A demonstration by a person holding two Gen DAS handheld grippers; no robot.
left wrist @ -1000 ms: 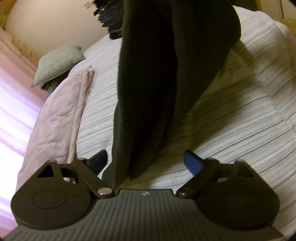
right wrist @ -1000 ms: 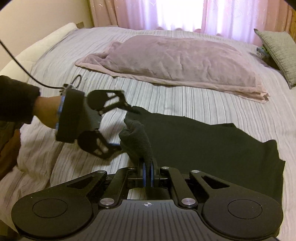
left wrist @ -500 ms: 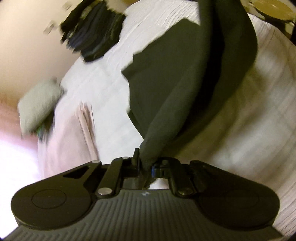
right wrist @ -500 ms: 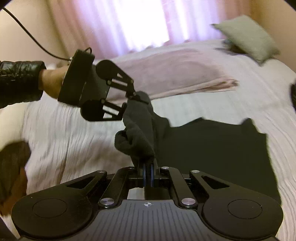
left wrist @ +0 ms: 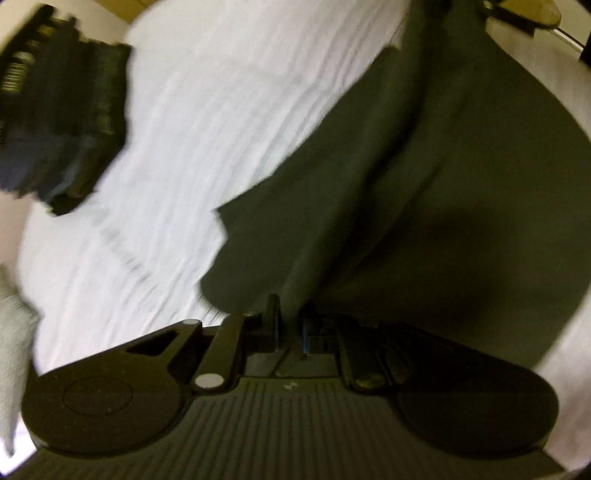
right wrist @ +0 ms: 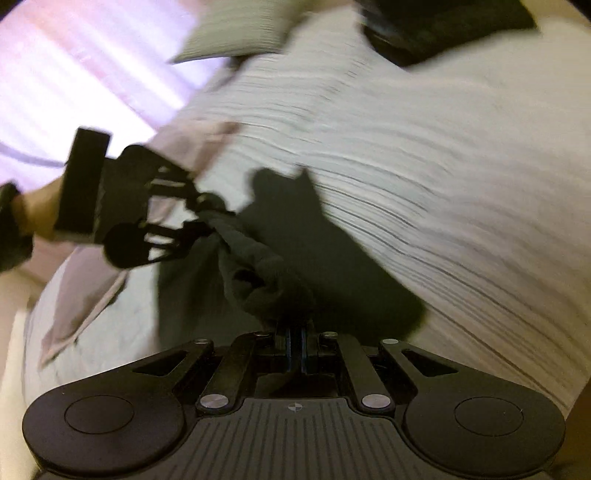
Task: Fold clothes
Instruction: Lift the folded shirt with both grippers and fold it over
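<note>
A striped bedspread (right wrist: pixel 424 177) is seen across both blurred views. A dark garment (left wrist: pixel 424 177) is spread over it from the centre toward 3 o'clock in the left wrist view. A stack of dark clothes (left wrist: pixel 62 122) lies at 10 o'clock. The garment's edge is clamped in the closed left gripper (left wrist: pixel 290 325) and bunched in the closed right gripper (right wrist: pixel 295 345).

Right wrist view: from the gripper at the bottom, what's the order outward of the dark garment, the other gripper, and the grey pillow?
1. dark garment, pinched at the right gripper itself.
2. left gripper, up and left, holding the same cloth.
3. grey pillow, top, at the bed's far end.
</note>
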